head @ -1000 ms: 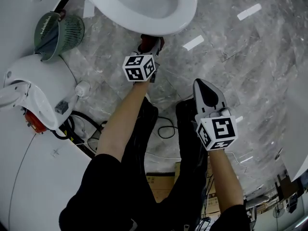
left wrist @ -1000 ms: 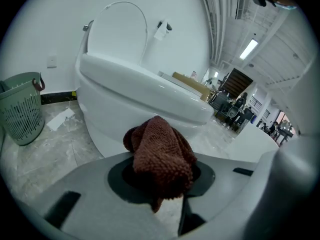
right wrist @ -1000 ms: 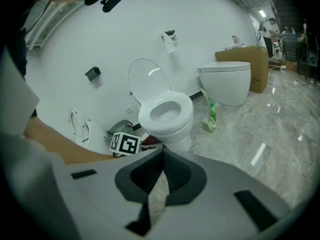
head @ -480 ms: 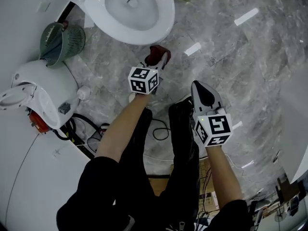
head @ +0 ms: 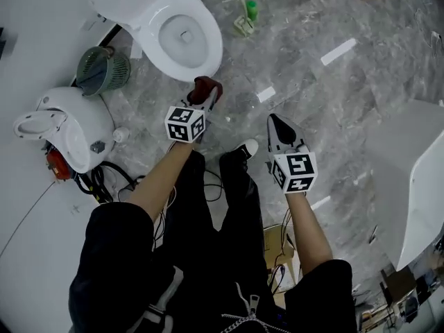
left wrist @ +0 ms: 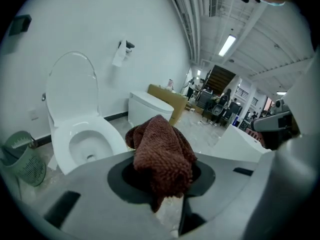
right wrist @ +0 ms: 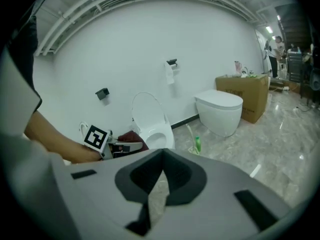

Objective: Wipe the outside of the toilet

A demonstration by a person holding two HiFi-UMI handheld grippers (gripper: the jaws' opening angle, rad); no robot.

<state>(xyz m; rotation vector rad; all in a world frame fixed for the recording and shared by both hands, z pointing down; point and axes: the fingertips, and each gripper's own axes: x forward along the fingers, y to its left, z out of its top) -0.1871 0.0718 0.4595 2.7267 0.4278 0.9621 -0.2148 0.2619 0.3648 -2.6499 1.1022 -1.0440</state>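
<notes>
The grey marbled floor [head: 333, 116] carries the toilet [head: 208, 44], a green basket [head: 102, 69] and a bottle [head: 251, 9].

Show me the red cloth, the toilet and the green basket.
red cloth [left wrist: 162, 151], left gripper view, its bunched middle.
toilet [head: 212, 47], head view, bowl's front rim.
green basket [head: 118, 69], head view, its slatted side.

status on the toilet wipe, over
Left gripper shut on brown cloth. Right gripper shut, empty. Cloth short of toilet, lid up. Nothing between them.

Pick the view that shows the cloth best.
Left gripper view: the cloth fills the centre, clamped between the jaws, weave visible. Head view shows only a small bunch past the marker cube; right gripper view, a distant patch beside the toilet.
</notes>
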